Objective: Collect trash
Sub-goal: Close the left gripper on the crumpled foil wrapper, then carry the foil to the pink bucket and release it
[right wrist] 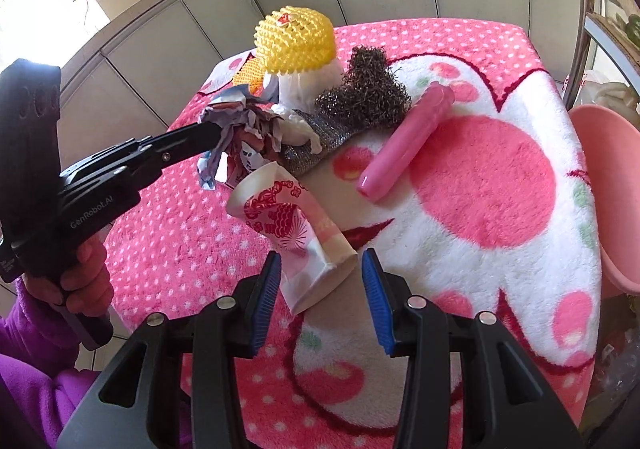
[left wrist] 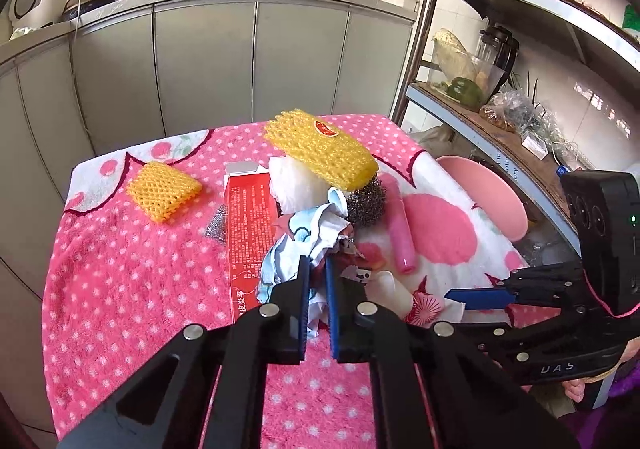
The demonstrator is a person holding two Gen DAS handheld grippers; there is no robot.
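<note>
Nearest, the right gripper [right wrist: 320, 289] has its fingers spread wide around the base of a tipped-over paper cup [right wrist: 290, 237], neither pad clearly touching it, on the pink blanket-covered bench [right wrist: 500, 189]. Just beyond, the left gripper [left wrist: 318, 289] has its fingers pinched tight on a crumpled paper wad [left wrist: 304, 245], which lies beside a red box [left wrist: 250, 229] and a steel scourer [left wrist: 366, 203], with a pink tube [right wrist: 404, 141] to the right. Farther back, a yellow foam net [left wrist: 320, 147] sits atop a white wad [left wrist: 292, 183], a second yellow net [left wrist: 164, 191] lies apart to the left, and a pink basin [right wrist: 604, 193] sits off the bench's right edge.
</note>
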